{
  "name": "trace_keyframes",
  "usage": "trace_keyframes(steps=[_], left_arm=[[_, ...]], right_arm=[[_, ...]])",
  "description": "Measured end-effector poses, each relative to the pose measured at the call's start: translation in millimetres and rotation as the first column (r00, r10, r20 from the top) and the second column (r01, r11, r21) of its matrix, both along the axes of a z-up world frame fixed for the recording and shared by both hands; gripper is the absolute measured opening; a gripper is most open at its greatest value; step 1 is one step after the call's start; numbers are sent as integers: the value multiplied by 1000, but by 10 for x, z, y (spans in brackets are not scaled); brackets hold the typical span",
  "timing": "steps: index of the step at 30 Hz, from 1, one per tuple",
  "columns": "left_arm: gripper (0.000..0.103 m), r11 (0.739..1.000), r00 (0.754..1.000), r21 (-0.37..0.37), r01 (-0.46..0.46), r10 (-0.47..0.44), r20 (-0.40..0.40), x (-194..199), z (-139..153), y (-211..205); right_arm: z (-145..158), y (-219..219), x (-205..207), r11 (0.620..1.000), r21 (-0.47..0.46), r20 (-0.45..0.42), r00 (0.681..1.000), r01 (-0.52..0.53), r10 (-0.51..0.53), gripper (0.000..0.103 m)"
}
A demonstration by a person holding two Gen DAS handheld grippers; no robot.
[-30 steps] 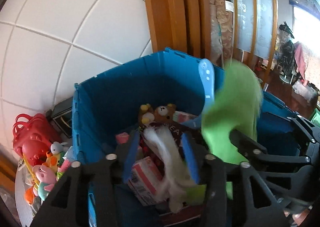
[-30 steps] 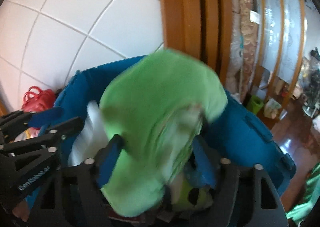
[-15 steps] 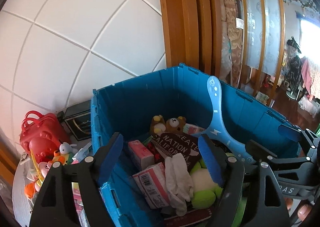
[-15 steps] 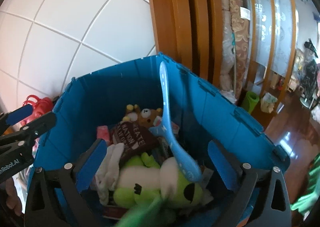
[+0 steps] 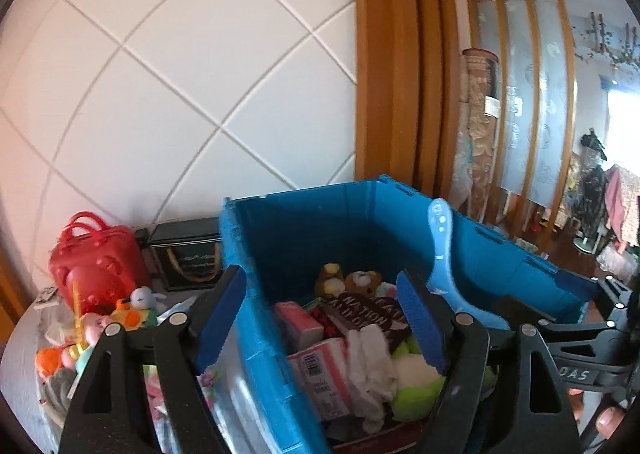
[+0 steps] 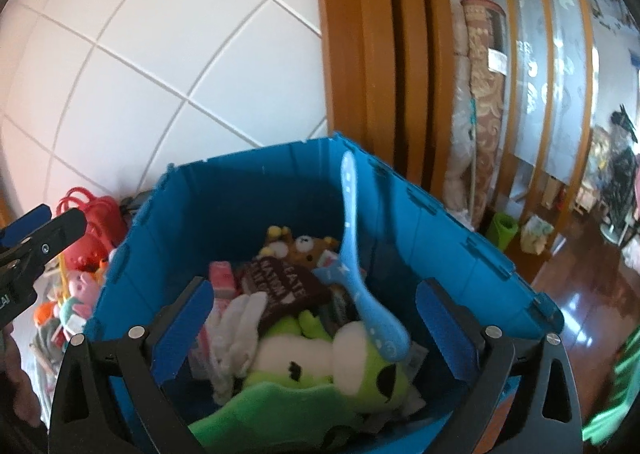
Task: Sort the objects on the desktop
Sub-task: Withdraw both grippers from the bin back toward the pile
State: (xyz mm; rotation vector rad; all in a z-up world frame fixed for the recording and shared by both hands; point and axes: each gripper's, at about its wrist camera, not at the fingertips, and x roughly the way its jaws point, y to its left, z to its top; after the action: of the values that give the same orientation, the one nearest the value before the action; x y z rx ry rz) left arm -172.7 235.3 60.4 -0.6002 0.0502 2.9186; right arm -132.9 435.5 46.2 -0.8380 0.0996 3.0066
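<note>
Both grippers stand open and empty above the blue crate [image 6: 440, 238]. The right gripper [image 6: 316, 328] has its jaws spread to full width, with nothing pressed between the pads. The left gripper [image 5: 320, 322] has its jaws parted somewhat less, and they straddle the crate's near left wall without touching it.

Sorted items already lie inside the crate: a green plush toy [image 6: 344, 362], a white cloth [image 6: 236, 322], a dark printed pouch [image 6: 284, 286], a small bear toy [image 6: 308, 246] and a light-blue paddle-shaped toy [image 6: 356, 266], which leans upright against the far corner.

The unsorted items lie outside the crate, on the worktop [image 5: 28, 338] — a cluster of small colourful toys [image 5: 120, 314] in front of a red toy case [image 5: 96, 270], with a black box [image 5: 188, 262] behind.

The deciding relation: this cluster lies to the left of the crate, on the outer side of the left jaws. The left gripper is therefore the nearer one; the right gripper is separated from the cluster by the full width of the crate.

Judgement: the next pick likely falls to the left gripper, which must swing left and down — clear of the crate wall — to reach the toys.
</note>
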Motion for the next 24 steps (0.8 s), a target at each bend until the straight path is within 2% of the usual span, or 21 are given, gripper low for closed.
trace_keyframes(steps=[4,13,18,21,24], left_arm=[[77,998,998,7,-66,66,-22,133,2,-238],[78,978,978,34,-205,203,36,381,-207,-1133],[78,953,950,6,-303,301,80,594,-445,-1827],[78,928,917,-18,-373,372,143,686,-676,-2299],[78,904,881,-10,-428,419,221,776,-950,-2796]], right_arm=[[63,-211,93,999,8,-34,998,-49,49,103],[227,-993,324,979,18,-155,966,-205,205,103],[282,-1583,361,956,17,-184,939,-294,292,103],[198,-2037,381,937,23,-183,920,-350,348,103],[49,-2414,374,921,41,-159,908,-387,388,103]])
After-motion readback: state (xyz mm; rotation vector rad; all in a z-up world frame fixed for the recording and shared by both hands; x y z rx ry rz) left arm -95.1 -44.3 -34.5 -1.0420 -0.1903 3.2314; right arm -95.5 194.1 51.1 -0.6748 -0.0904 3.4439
